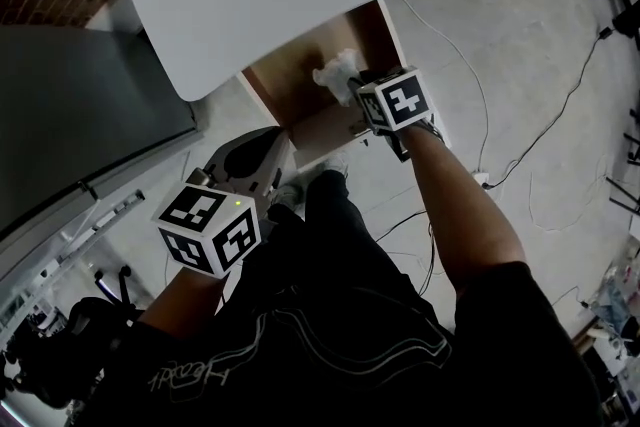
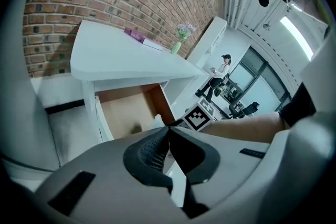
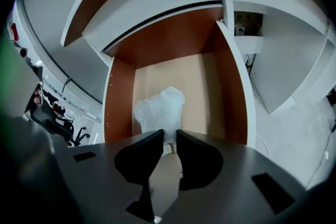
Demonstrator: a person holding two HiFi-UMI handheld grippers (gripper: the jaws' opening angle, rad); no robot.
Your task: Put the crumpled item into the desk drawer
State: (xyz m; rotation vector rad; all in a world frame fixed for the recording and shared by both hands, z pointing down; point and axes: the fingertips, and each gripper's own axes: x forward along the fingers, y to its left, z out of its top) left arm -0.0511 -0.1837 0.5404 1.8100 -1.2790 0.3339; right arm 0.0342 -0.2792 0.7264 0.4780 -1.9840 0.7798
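The crumpled item (image 3: 158, 110) is a wad of thin white plastic. My right gripper (image 3: 169, 134) is shut on its lower end and holds it over the open desk drawer (image 3: 173, 73), which has a tan floor and brown sides. From the head view the wad (image 1: 338, 73) hangs above the drawer (image 1: 290, 75), just ahead of the right gripper (image 1: 352, 87). My left gripper (image 1: 262, 155) stays low at the left, away from the drawer, its jaws shut on nothing. Looking along the left gripper (image 2: 168, 129), the drawer (image 2: 126, 113) is open under the white desk (image 2: 115, 55).
A dark cabinet (image 1: 80, 115) stands at the left. Cables (image 1: 560, 115) trail over the pale floor at the right. On the desk sit a pink book (image 2: 135, 35) and a small flower vase (image 2: 181, 34). A person (image 2: 220, 68) stands far off.
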